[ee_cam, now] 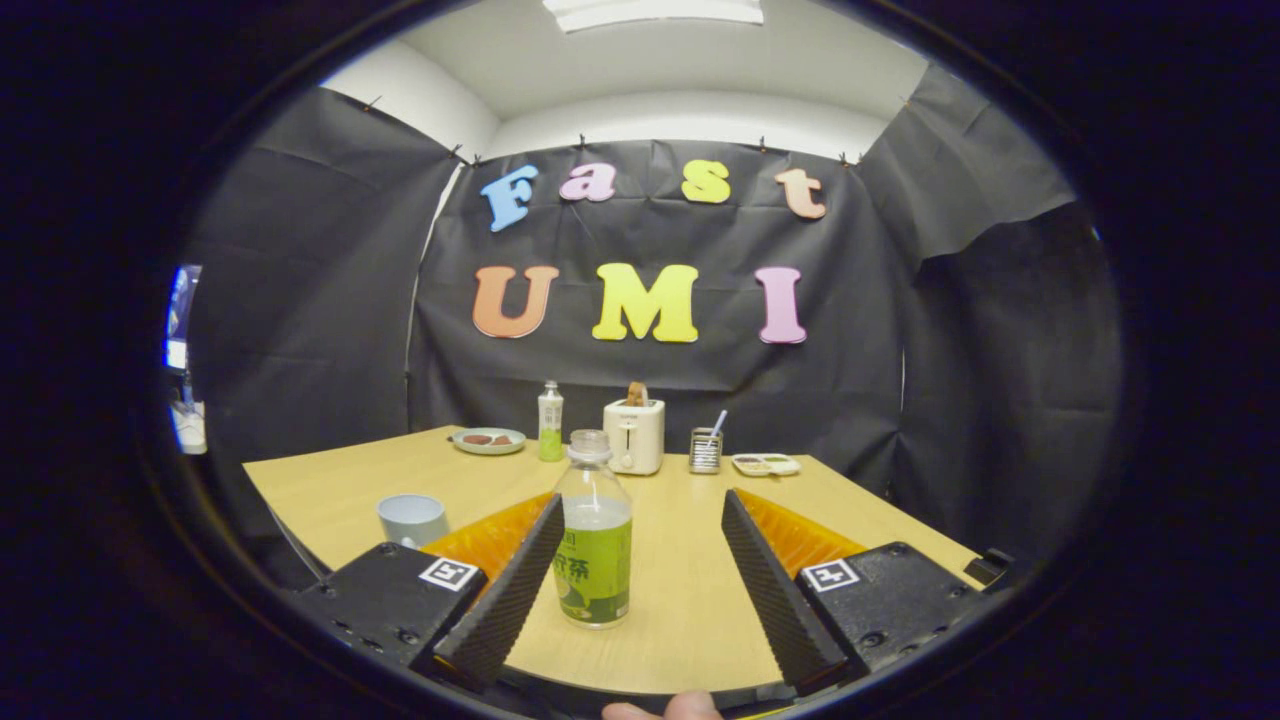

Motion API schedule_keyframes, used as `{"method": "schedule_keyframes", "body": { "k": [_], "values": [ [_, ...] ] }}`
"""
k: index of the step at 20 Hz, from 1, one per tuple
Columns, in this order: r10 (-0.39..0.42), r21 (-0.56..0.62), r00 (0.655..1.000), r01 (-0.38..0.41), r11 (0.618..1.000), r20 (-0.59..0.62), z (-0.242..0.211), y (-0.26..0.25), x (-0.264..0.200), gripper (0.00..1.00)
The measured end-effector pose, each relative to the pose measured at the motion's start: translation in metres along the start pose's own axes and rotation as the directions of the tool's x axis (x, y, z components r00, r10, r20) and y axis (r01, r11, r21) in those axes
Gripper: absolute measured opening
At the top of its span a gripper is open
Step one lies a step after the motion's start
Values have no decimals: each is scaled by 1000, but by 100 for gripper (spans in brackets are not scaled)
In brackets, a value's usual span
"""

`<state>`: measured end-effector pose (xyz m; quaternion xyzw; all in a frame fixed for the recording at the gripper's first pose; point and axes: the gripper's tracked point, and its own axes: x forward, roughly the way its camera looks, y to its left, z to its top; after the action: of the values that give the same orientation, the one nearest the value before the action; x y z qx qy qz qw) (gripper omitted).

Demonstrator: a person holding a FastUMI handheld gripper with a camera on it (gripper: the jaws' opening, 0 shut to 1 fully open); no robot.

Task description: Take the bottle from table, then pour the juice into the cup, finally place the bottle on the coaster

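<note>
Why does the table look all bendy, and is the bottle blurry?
Gripper view: the fisheye lens curves the table edges and the walls; the bottle between the open gripper's jaws is sharp, with soft glare on its clear top; the ceiling light washes out white; the far toaster looks small but clear.

The table (690, 620) fills the lower middle of the frame. At its near edge the gripper (640, 530) has its fingers spread wide, and the bottle (593, 535) stands upright between them, close against the left finger and well apart from the right one. The cup (412, 520) sits left of the bottle, beyond the left finger. Along the table's far edge, from left to right, stand a plate (488, 441), a second bottle (550, 421), a toaster (634, 436), a small holder (705, 451) and a tray (765, 464).
</note>
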<state>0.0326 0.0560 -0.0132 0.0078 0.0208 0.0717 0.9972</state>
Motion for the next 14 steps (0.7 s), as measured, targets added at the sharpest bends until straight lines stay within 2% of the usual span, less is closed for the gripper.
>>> {"method": "schedule_keyframes", "body": {
  "k": [4,14],
  "values": [
    [19,-3,1000,-19,1000,-6,-9,14,7,100],
    [-31,73,998,35,997,-56,-41,38,38,100]
  ]
}}
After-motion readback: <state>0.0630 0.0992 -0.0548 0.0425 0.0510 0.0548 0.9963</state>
